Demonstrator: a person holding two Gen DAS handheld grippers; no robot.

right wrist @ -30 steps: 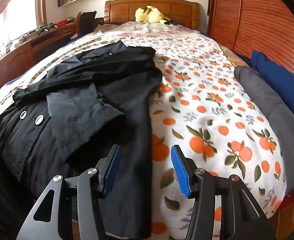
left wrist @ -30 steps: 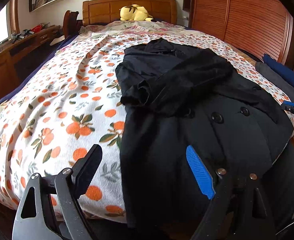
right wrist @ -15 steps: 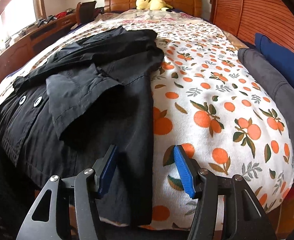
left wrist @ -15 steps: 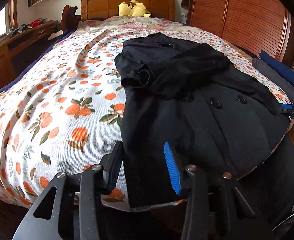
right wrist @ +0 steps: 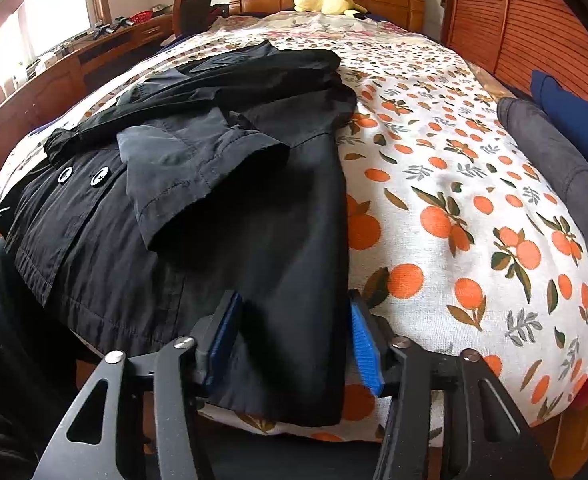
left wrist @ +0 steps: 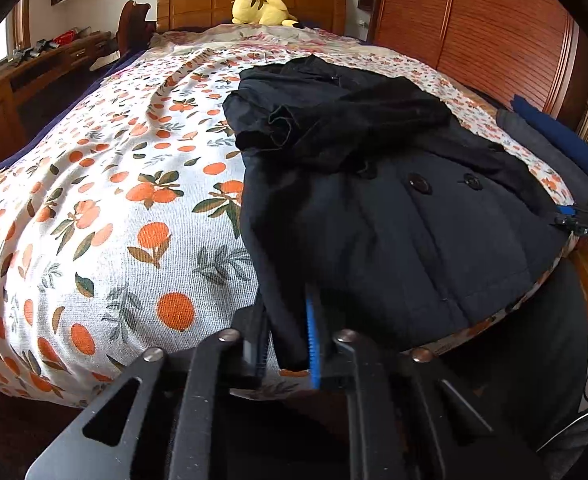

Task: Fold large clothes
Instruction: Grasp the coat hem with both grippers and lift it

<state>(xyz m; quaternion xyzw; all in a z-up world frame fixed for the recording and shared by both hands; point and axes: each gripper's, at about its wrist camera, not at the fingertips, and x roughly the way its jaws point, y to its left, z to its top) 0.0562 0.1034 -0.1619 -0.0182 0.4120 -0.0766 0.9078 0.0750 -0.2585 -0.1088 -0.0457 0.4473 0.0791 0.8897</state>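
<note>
Left gripper [left wrist: 284,334] is low at the foot of the bed, and its jaws have just been closing: the black pad and the blue pad [left wrist: 312,344] now pinch the near left hem corner of the black coat [left wrist: 394,232], with only a thin fold of cloth between them. The coat runs up and to the right from that grip, and the bedspread [left wrist: 106,216], white with oranges and leaves, spreads out to the left of the fingers.

Over on the other side, the right gripper [right wrist: 294,334] sits at the coat's [right wrist: 254,240] opposite hem corner. Its jaws have just been closing too, yet they stand well apart, straddling the hem; the cloth lies between the 2 blue pads and whether either pad presses it cannot be told. Right of this gripper the bedspread [right wrist: 454,184] is bare.

Just beyond the fingers, the coat body lies flat with 2 buttons [left wrist: 420,183] side by side. Further out, a sleeve [right wrist: 198,168] is folded across the chest, its cuff open toward the right gripper, and the collar end points away up the bed.

To the far right of the right gripper, a grey and a blue folded item [right wrist: 562,136] lie along the bed edge. At the far end, a yellow plush toy [left wrist: 260,10] rests against the wooden headboard [left wrist: 198,4].
</note>
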